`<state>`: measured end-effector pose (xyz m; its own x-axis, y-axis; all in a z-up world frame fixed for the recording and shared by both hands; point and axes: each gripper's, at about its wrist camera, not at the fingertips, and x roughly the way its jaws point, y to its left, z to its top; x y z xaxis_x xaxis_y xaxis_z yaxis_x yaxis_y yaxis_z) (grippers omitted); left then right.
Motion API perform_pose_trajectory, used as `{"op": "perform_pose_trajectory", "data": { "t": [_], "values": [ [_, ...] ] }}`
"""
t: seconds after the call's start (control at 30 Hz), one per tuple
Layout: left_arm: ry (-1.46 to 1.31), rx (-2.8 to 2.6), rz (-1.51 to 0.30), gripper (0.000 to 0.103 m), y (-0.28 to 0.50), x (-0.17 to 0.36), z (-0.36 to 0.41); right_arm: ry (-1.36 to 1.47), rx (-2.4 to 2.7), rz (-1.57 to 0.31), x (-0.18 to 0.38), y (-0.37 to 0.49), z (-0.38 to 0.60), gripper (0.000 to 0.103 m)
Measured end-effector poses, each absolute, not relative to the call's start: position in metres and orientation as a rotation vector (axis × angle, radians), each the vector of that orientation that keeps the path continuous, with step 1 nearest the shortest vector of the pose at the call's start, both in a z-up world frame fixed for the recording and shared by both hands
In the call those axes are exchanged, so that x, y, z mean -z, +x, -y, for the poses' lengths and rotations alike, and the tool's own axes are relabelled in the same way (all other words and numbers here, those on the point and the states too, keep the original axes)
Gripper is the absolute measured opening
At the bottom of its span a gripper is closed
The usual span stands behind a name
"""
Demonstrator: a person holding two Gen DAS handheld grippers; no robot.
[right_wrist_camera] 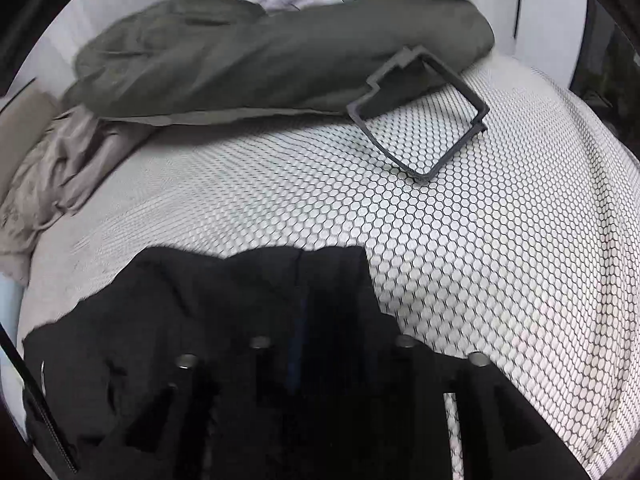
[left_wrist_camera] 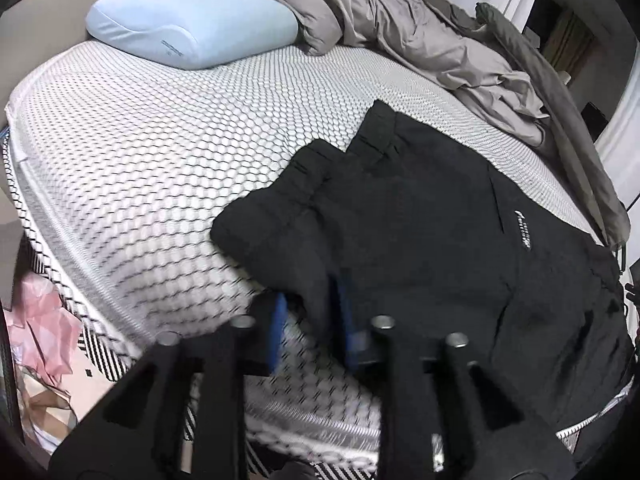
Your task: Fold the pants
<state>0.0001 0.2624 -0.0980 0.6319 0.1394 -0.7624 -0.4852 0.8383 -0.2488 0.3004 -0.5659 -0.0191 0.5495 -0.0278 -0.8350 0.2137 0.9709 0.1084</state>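
Grey duvet and blue pillow crowd the far mattress; a grey frame lies far right. Black pants sit folded at the near edge, waistband pointing far-left. Left gripper released, fabric edge between its pads; right gripper over cloth, grip unclear. Open mattress left.

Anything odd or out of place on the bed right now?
Yes: a dark grey plastic frame lies loose on the mattress, one corner propped on the olive bedding, beyond the black pants. It is not laundry and could get in the way of a fold.
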Motion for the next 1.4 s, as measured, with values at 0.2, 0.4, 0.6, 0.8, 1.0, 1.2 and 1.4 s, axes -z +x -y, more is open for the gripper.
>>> {"op": "perform_pose_trajectory", "data": {
  "t": [0.2, 0.4, 0.6, 0.8, 1.0, 1.2, 1.4],
  "values": [
    [-0.487, -0.33, -0.766, 0.044, -0.008, 0.082, -0.26, 0.277, 0.074, -0.801, -0.016, 0.203, 0.565, 0.076],
    [-0.587, -0.287, -0.799, 0.039, -0.003, 0.108, -0.262, 0.375, 0.027, -0.706, -0.017, 0.113, 0.534, 0.085],
    [-0.581, -0.301, -0.724, 0.002, -0.005, 0.108, -0.26, 0.438, 0.046, -0.705, 0.005, 0.031, 0.517, 0.085],
    [-0.575, -0.312, -0.644, 0.001, -0.029, 0.087, -0.25, 0.555, 0.11, -0.724, 0.038, -0.018, 0.53, 0.085],
    [-0.582, -0.328, -0.646, 0.001, -0.046, 0.089, -0.25, 0.685, 0.068, -0.703, 0.072, -0.014, 0.543, 0.064],
    [-0.561, -0.332, -0.662, 0.001, -0.056, 0.083, -0.25, 0.655, 0.034, -0.733, 0.049, -0.001, 0.545, 0.012],
    [-0.531, -0.31, -0.765, 0.001, -0.053, 0.098, -0.242, 0.82, 0.119, -0.743, 0.057, -0.024, 0.589, 0.014]
  ]
}}
